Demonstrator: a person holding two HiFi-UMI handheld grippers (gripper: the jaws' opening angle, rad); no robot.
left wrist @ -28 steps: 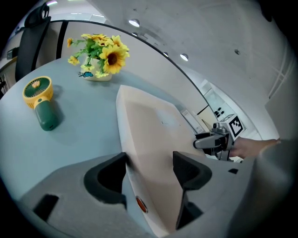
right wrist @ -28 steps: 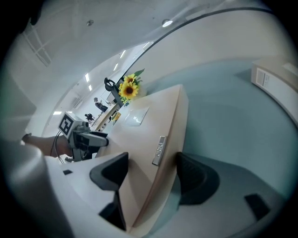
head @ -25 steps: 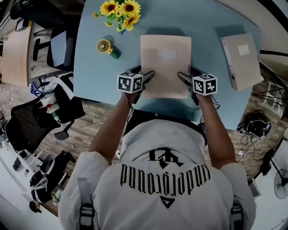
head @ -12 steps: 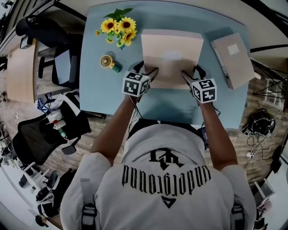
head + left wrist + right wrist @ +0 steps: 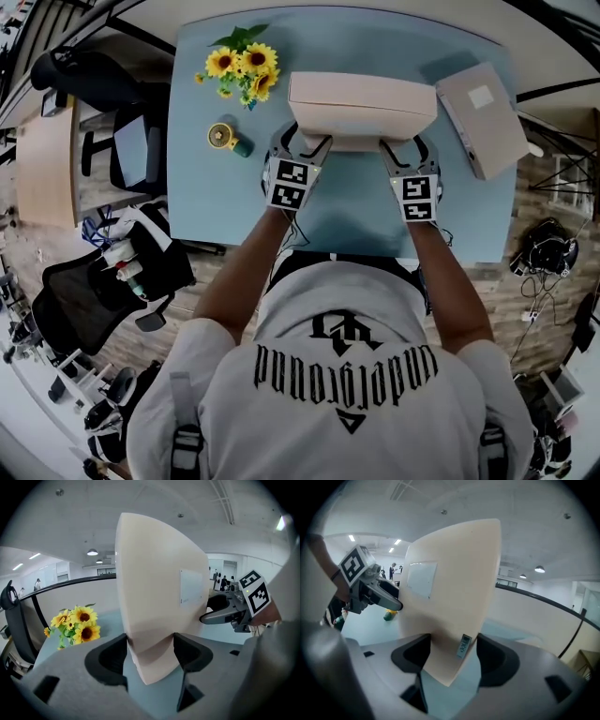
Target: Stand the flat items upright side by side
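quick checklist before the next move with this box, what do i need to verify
1. Grip of the left gripper on the beige box: ok, jaws press both faces.
2. Grip of the right gripper on the same box: ok.
3. Box tipped up off its flat face: ok.
4. Lower edge seated on the table: cannot tell.
5. Clearance from the sunflowers and fan: ok, both sit apart to its left.
6. Is the second box upright: not ok, it lies flat at the right.
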